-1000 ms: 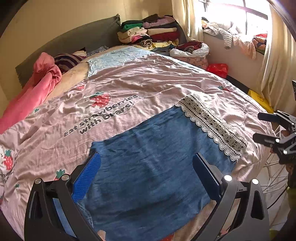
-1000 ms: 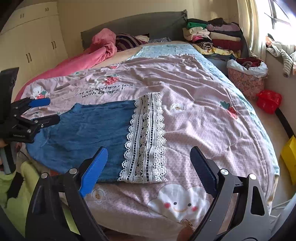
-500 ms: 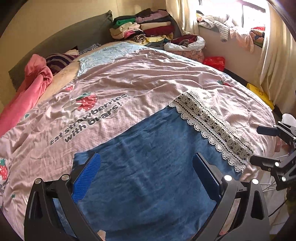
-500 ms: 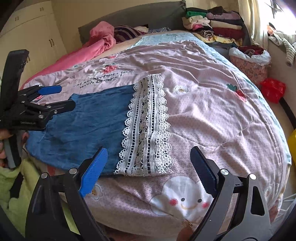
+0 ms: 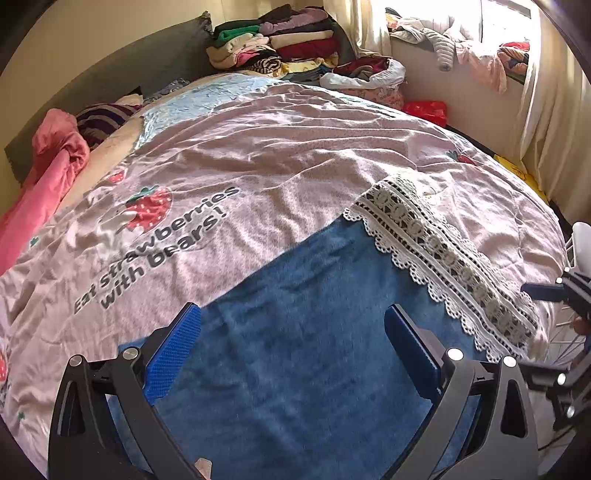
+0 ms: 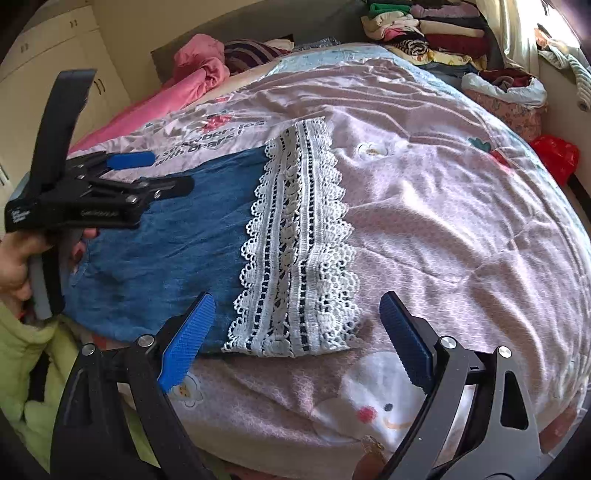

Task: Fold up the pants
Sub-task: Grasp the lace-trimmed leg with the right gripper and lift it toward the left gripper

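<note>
Lying flat on the pink bedspread (image 5: 295,155) near the bed's front edge are the blue pants (image 5: 314,350), with a white lace band (image 6: 299,236) at 1 end. The left gripper (image 5: 291,354) hangs over the blue cloth with its jaws wide and nothing between them. The right gripper (image 6: 295,339) hangs over the lace end, wide too and holding nothing.

home bedroom: bed (image 5: 295,147) with strawberry-print quilt (image 5: 258,177), dark headboard (image 5: 110,70), folded clothes stack (image 5: 280,48) by curtained window (image 5: 491,22), cream wardrobe doors (image 6: 62,59).
</note>
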The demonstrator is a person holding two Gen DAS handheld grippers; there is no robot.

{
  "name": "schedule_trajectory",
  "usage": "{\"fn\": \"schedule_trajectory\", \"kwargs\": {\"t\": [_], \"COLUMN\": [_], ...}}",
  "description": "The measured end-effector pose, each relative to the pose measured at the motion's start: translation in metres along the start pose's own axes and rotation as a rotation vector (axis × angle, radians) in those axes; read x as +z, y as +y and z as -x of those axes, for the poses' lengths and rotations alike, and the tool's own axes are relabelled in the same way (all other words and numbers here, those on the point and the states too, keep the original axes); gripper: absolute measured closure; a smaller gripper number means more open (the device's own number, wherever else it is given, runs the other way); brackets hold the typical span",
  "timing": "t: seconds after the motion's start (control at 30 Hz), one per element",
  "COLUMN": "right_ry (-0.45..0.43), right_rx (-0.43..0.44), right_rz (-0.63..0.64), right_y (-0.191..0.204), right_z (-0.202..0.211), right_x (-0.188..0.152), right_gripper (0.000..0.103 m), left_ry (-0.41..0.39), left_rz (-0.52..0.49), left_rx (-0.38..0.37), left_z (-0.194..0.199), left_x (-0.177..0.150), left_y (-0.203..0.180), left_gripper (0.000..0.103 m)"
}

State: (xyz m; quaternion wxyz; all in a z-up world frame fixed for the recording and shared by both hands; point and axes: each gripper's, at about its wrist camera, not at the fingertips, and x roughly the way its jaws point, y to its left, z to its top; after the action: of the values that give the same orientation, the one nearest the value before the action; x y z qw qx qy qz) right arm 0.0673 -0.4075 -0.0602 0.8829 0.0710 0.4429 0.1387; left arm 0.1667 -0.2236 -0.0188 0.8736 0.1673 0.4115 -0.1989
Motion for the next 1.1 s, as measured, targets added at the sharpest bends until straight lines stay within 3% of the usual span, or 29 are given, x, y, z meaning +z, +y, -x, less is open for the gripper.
{"fn": "schedule_trajectory", "kwargs": {"t": [0.4,0.6,0.7,0.77,0.83,0.97,1.1], "right_ry": [0.012,0.002,-0.009,-0.012,-0.017,-0.02,-0.018], "right_rx": [0.013,0.042,0.063,0.075,0.1,0.136,0.203], "right_rz": [-0.01,0.0,-0.019,-0.031,-0.03,-0.014,-0.041], "right_y": [0.002,0.006,0.003,0.003,0.003,0.007,0.007], "right_z": [-0.014,-0.013,-0.015,-0.018,-0.02,-0.026,-0.032], "right_x": [0.0,0.004,0.005,0.006,0.007,0.011,0.015], "right_gripper": [0.019,0.035,0.039,0.041,0.052,0.057,0.079], "left_ry": [0.027,0.031,0.038,0.036,0.028,0.037,0.04], "left_rz": [-0.013,0.001,0.032,0.032,0.008,-0.008,-0.024], "left_rx": [-0.025,-0.103,-0.186,-0.237,-0.273,-0.323,-0.333], "left_z": [-0.043,-0.064,-0.072,-0.074,-0.075,-0.079,-0.075], "left_x": [0.013,0.02,0.024,0.026,0.027,0.028,0.028], "left_y": [0.01,0.016,0.018,0.015,0.007,-0.001,-0.005], "left_gripper": [0.005,0.005,0.007,0.022,0.027,0.055,0.077]}}
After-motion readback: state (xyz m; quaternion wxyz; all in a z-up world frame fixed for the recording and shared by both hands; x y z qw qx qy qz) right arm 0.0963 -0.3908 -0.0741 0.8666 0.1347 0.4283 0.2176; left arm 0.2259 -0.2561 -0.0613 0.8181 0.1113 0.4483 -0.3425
